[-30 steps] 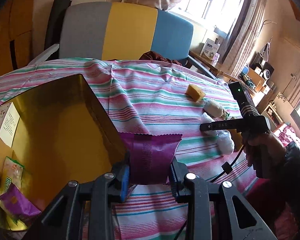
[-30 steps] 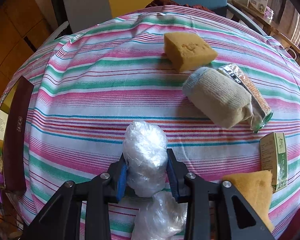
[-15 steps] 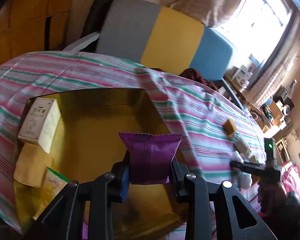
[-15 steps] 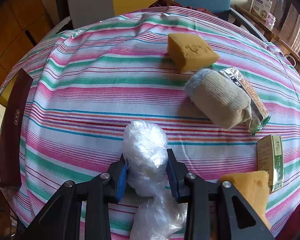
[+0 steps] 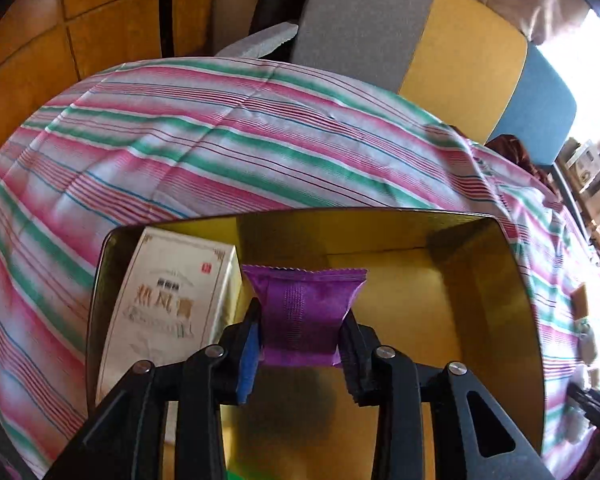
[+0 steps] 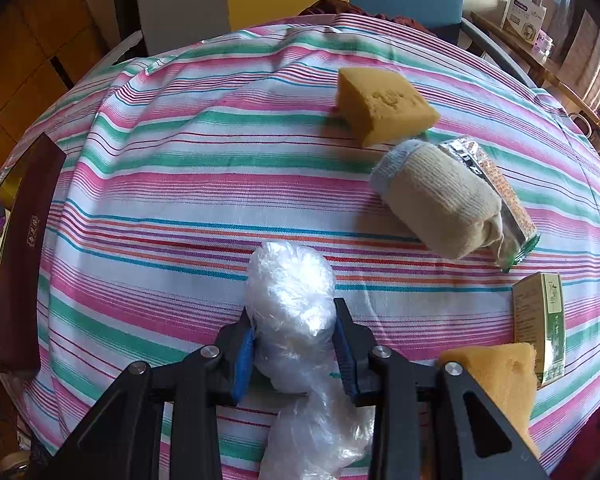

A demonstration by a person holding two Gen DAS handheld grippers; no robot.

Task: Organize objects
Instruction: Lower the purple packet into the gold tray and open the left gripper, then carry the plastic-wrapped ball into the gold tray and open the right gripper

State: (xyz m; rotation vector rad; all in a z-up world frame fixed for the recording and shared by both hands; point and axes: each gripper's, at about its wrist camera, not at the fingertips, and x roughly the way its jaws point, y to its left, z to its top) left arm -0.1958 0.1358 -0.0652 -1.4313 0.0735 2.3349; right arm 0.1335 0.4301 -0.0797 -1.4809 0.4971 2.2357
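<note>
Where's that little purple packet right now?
In the left wrist view, the purple packet is clamped in the left gripper, held over the open gold-lined box, just right of the white carton inside it.

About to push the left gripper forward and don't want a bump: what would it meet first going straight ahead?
The left gripper, shut on the purple packet, points into the gold box. Likely the box's far wall first; the white carton sits just left. Depth is unclear.

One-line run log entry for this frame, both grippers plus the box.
left gripper: shut on purple foil packet, over gold-lined open box | right gripper: shut on clear plastic-wrap bundle, above striped tablecloth | box holds white carton
</note>
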